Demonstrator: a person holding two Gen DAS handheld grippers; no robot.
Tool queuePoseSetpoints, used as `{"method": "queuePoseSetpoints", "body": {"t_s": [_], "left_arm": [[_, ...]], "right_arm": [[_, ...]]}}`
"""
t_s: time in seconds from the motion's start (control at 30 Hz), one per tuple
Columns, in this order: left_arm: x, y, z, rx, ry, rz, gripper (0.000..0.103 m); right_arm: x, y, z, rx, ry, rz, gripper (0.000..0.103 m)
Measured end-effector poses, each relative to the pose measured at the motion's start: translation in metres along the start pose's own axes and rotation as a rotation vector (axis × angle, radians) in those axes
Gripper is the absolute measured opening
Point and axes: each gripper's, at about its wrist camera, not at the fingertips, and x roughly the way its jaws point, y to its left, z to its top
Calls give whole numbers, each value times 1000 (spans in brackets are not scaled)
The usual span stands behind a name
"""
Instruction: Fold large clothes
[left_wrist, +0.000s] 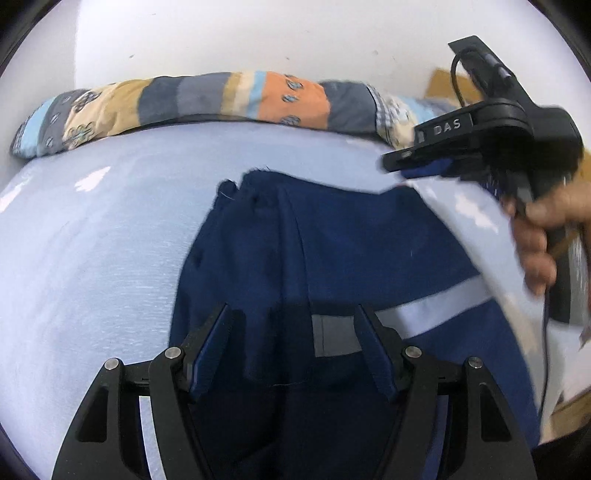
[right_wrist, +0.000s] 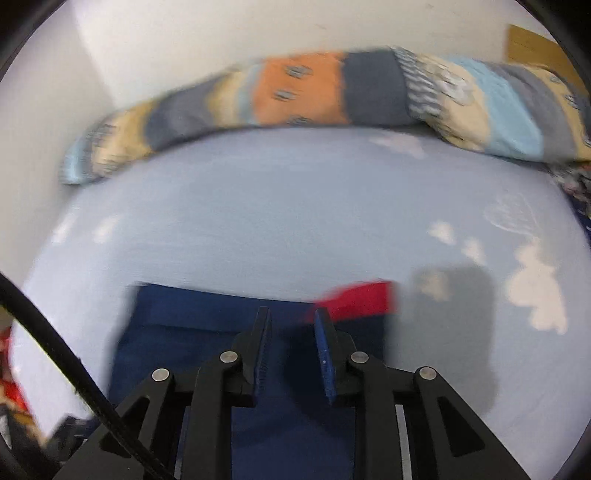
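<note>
A navy garment (left_wrist: 332, 251) is lying on a pale blue bed sheet (left_wrist: 92, 240), with a pale grey band (left_wrist: 436, 306) crossing its right part; its lower edge is running out of the left wrist view beneath the tool. The left gripper (left_wrist: 293, 328) is hovering over the garment with its fingers (left_wrist: 210, 347) standing well apart and nothing between them. In the same view the right gripper (left_wrist: 424, 162), blurred by motion, is being carried by a hand (left_wrist: 535, 243) at the right edge; the hand is cut off by the frame, and whether the navy patch under the gripper is cloth or its own pad is hard to make out. From the right wrist view, the right gripper (right_wrist: 291, 321) is showing its fingers (right_wrist: 325, 350) slightly apart, gripping nothing, above the navy cloth (right_wrist: 207, 325). A red patch (right_wrist: 362, 299) is showing just beyond the right fingertip, too smeared to identify. A patchwork quilt (right_wrist: 303, 88) is lying rolled along the far edge of the bed against a white wall (left_wrist: 258, 33). A black cable (right_wrist: 55, 332) is crossing the lower left corner.
</note>
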Motion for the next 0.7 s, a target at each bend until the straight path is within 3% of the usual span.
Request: {"method": "queuePoseSetpoints", "body": {"t_s": [0.13,0.23,0.33,0.5,0.7], "left_arm": [[0,10,-1,-50,17,2,68],[5,13,-2,-25,34,31,68],[8,16,-1,-37,45,28,68],[-2,16,8,-19,6,45,68],[1,9,7,17,12,77,68]], "right_arm": [[30,59,-6,-98,116,193,26],[58,81,-10,-146,172,166,26],[77,77,-11,-140,164,94,26],[26,48,-14,-22,92,151,27],[-43,16,-69,-46,93,-23,28]]}}
